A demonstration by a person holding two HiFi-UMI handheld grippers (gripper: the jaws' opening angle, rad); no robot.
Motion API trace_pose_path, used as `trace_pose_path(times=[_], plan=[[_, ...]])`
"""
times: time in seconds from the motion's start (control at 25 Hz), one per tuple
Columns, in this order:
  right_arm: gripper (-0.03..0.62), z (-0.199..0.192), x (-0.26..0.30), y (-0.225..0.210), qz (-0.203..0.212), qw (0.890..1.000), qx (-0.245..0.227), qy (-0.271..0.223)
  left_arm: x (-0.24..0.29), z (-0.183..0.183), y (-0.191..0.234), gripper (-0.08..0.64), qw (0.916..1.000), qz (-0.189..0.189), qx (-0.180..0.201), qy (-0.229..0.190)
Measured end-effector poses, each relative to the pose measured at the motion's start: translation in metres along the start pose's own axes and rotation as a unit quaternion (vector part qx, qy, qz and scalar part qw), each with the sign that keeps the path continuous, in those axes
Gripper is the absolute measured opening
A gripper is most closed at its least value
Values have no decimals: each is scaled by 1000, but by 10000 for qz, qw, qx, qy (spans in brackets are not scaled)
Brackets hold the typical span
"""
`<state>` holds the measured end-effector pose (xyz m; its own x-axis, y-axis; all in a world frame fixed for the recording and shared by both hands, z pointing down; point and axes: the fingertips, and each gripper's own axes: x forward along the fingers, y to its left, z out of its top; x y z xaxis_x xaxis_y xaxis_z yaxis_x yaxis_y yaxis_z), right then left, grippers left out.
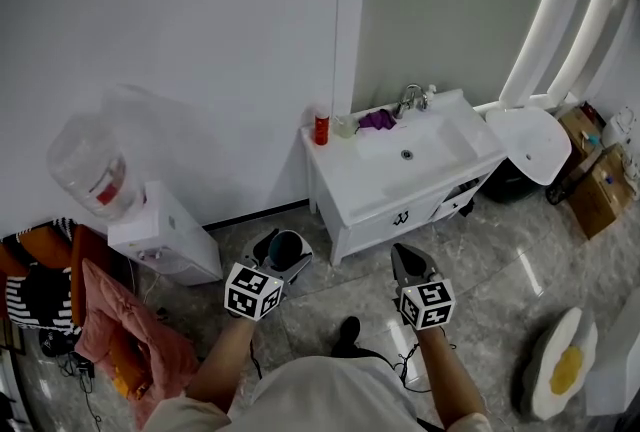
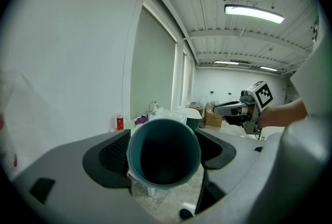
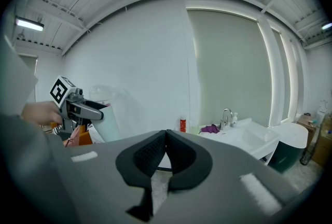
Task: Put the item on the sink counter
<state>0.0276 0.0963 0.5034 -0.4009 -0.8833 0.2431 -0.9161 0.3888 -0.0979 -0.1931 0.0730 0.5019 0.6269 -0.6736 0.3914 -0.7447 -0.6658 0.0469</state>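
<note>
Cup (image 2: pixel 164 151), teal and round, sits clamped between the pads of the left gripper (image 1: pixel 283 253), its open mouth turned back toward that gripper's camera and a pad pressing on each side. In the head view it hangs over the marble floor (image 1: pixel 520 270) at lower centre, well apart from the white sink table (image 1: pixel 370 182), which stands against the wall in the upper middle of the frame. On that table a red bottle (image 1: pixel 321 128) stands at the left end, with a purple cloth (image 1: pixel 377 119) beside the faucet (image 1: pixel 410 98). The right gripper (image 3: pixel 166 153) has its jaws together with nothing between them; it is just right of the left one. A water dispenser (image 1: pixel 160 230) stands at the left edge.
</note>
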Motion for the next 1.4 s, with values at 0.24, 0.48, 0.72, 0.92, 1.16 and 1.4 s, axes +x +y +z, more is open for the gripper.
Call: trace_pose_path(times=[0.24,0.48,0.72,0.92,1.16,1.4], plan=[[11,5,38,-41,165,9998,-19,108,50,18,8,382,10000,34,-53,6],[11,7,70,-89,351,9991,-69,231,99,36,12,382,9998,181,-114,17],[11,7,95,-128,516,9983,-73,257,135,48,11,382,9992,357,-151,-19],[11,9,111,-145,642,9976,-65,269,154,53,11,382,9989,445,-160,64],[11,6,127,-158,729,9968,-25,319,173,60,16,382,9985,517,-152,100],[11,4,146,-168,688,9970,-4,364,191,61,31,382,9985,506,-160,145]])
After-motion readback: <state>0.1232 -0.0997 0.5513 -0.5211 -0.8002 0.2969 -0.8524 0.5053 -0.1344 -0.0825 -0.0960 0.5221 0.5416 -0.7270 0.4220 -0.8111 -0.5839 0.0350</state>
